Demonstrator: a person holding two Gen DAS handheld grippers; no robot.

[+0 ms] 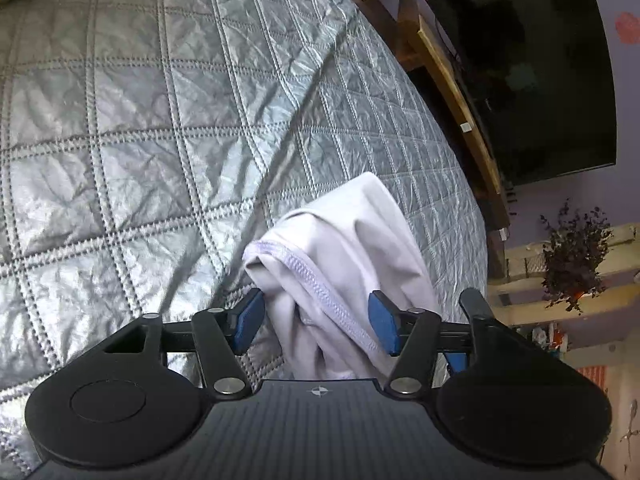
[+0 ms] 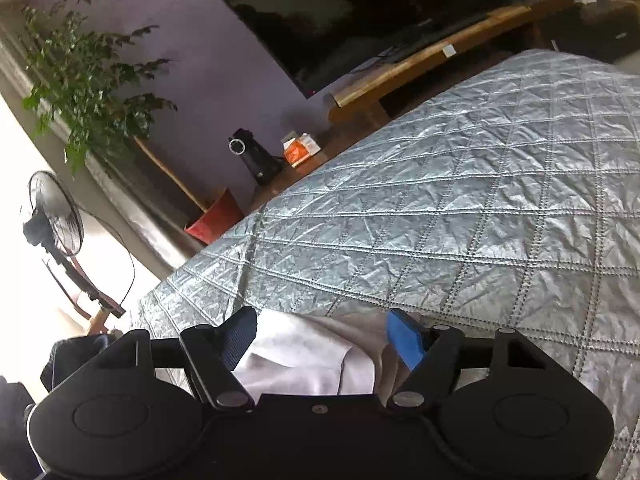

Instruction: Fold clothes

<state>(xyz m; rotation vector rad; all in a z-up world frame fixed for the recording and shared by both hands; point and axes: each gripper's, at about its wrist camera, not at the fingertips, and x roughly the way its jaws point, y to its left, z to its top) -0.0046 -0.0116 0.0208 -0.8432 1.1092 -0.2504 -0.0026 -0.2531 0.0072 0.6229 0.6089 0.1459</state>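
At the lower middle of the left wrist view, the left tool [image 1: 316, 322] has a bunched white garment [image 1: 344, 280] between its blue pads, grasping it above the quilted bed [image 1: 160, 120]. In the right wrist view, the right tool [image 2: 322, 340] stands released, white cloth [image 2: 304, 360] lying between its spread fingers at bottom centre.
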